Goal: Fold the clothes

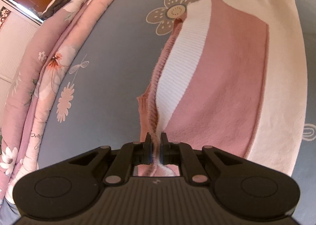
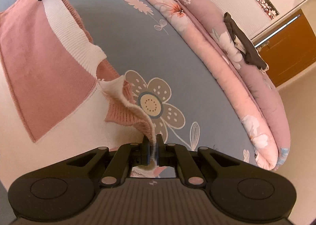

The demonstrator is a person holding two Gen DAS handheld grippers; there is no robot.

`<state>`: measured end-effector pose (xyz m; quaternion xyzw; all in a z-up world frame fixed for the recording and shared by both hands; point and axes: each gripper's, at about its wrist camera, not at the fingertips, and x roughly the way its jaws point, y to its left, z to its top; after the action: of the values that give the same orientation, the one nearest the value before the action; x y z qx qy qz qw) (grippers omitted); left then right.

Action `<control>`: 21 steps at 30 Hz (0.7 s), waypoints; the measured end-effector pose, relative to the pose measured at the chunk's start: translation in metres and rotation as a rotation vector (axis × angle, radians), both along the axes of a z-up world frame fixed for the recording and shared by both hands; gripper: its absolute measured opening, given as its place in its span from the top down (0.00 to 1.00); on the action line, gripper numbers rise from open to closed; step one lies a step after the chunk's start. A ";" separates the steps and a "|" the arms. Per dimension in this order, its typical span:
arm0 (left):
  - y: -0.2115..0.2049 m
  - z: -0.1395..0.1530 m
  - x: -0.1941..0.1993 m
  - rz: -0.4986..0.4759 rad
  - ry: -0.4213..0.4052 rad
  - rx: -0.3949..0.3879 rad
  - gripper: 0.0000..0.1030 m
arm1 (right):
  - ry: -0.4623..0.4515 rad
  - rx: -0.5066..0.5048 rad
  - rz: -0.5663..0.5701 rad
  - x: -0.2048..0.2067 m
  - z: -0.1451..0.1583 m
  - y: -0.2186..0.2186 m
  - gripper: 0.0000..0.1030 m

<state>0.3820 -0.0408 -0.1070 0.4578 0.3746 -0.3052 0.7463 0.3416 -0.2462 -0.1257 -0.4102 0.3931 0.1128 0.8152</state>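
Left wrist view shows the left gripper [image 1: 156, 142] clamped on the ribbed hem of the pink-and-cream sweater [image 1: 227, 78], which lies on the blue floral sheet [image 1: 110, 51] from 6 toward 12 o'clock. Right gripper [image 2: 153, 145] pinches the same hem edge. To fold well, I judge both 2 grips should travel together, keeping the hem taut and level, then land squarely on the cream panel.
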 end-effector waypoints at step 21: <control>-0.002 -0.026 0.034 -0.007 0.025 0.017 0.94 | 0.056 -0.020 -0.011 0.045 -0.034 0.004 0.93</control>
<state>0.4159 -0.0426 -0.1333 0.4616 0.3849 -0.3104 0.7365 0.3864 -0.2417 -0.1594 -0.4131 0.4190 0.1159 0.8002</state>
